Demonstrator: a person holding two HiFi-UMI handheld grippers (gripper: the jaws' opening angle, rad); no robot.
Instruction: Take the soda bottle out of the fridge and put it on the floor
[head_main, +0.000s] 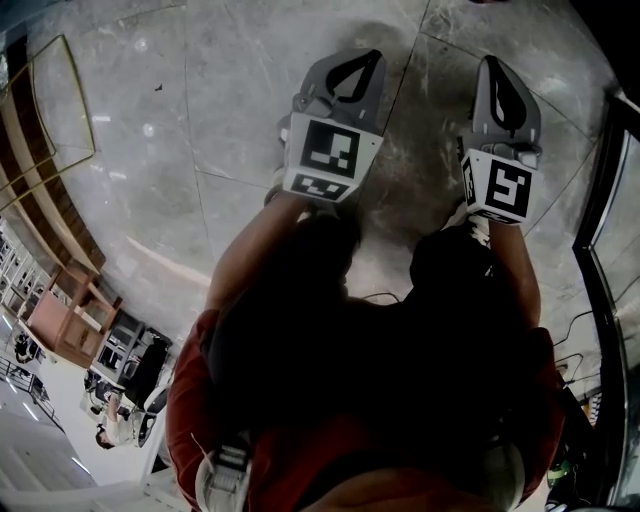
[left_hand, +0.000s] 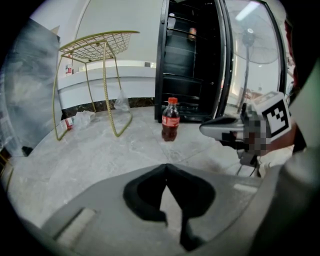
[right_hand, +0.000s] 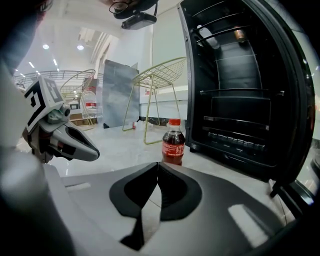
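The soda bottle (left_hand: 170, 120) stands upright on the grey marble floor (left_hand: 100, 155), just in front of the open black fridge (left_hand: 192, 65). Its red cap is on and its red label faces the cameras. In the left gripper view it sits a little above the middle of the frame. In the right gripper view it is at the centre, just left of the fridge's lower front edge. Neither gripper touches it.

The left gripper (left_hand: 166, 169) has its jaws pressed together tip to tip with nothing between them, and the bottle stands apart, beyond the tips. The right gripper (right_hand: 158, 166) is closed and empty in the same way, with the bottle just past its tips in the frame.

In the head view both grippers lie side by side in the upper half of the frame over bare floor. The left one is near the centre and the right one is toward the right edge.

The fridge's glass door (left_hand: 250, 60) hangs open at the upper right of the left gripper view, and wire shelves show inside. A gold wire chair (left_hand: 95, 47) stands at the upper left, well apart from the bottle.
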